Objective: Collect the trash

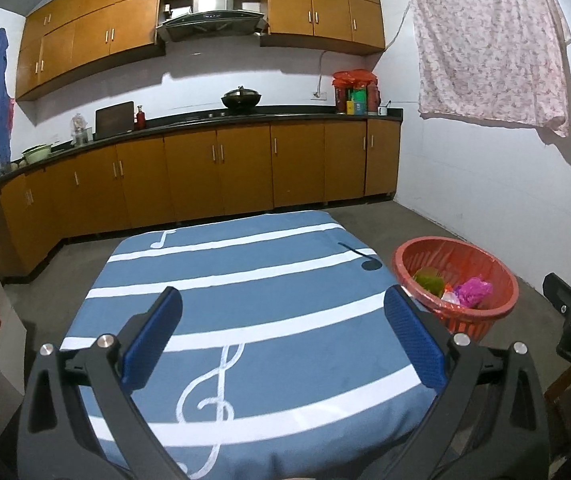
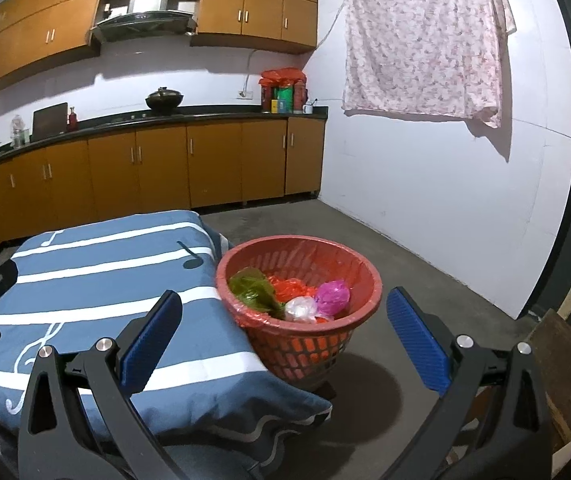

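Observation:
A red mesh basket [image 2: 301, 344] lined with a red bag stands on the floor right of a blue cloth-covered table [image 2: 97, 280]. Inside lie a green bag [image 2: 251, 290], a white bag [image 2: 301, 309] and a pink bag [image 2: 332, 297]. My right gripper [image 2: 283, 304] is open, held above the near rim of the basket with nothing between its blue pads. My left gripper [image 1: 283, 304] is open too, above the striped cloth [image 1: 245, 300], empty. In the left wrist view the basket [image 1: 455, 276] sits at the right with the pink bag [image 1: 473, 290] showing.
Brown kitchen cabinets [image 1: 221, 168] under a dark counter run along the far wall, holding a wok [image 1: 241, 99]. A floral sheet [image 2: 425, 40] hangs on the right wall. Grey concrete floor [image 2: 425, 280] spreads right of the basket. A wooden piece [image 2: 565, 364] stands at the near right.

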`<state>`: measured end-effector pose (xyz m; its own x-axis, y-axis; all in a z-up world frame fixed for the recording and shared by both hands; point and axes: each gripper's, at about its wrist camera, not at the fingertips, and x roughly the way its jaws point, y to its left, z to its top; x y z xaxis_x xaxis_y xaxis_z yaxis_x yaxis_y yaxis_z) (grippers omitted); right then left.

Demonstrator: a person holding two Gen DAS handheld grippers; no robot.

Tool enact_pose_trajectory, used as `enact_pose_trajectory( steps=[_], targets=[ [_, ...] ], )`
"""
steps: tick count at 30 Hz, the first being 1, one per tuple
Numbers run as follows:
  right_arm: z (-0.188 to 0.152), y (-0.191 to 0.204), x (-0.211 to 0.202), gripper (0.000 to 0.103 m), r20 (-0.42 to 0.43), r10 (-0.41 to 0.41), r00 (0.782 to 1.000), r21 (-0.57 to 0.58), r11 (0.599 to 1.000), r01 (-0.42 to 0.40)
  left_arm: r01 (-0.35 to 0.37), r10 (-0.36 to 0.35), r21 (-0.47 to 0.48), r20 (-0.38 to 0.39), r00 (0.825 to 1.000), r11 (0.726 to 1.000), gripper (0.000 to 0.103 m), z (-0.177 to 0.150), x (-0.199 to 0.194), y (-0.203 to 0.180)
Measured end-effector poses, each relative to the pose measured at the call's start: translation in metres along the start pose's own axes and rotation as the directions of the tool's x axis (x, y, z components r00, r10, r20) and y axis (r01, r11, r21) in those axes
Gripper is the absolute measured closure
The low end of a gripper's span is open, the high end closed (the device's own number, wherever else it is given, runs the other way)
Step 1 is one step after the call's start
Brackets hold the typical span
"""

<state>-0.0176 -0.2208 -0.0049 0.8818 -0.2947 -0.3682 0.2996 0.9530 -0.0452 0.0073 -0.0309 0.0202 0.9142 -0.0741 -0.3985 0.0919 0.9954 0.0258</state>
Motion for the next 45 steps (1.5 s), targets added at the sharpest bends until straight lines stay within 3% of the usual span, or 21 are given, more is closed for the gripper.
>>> enact_pose_trajectory(
  steps=[11, 45],
  targets=[
    [-0.011, 0.009, -0.017, 0.002, 0.005, 0.013, 1.000, -0.014, 1.000, -0.013, -0.020, 0.019, -0.025, -0.010, 1.000, 0.999, 0.004, -0.016, -0.020, 0.013],
    [-0.019, 0.014, -0.019, 0.002, -0.024, 0.022, 0.999, -0.001, 1.000, -0.022, -0.002, 0.001, -0.064, -0.026, 1.000, 0.998, 0.004, -0.026, -0.023, 0.027]
  ],
)
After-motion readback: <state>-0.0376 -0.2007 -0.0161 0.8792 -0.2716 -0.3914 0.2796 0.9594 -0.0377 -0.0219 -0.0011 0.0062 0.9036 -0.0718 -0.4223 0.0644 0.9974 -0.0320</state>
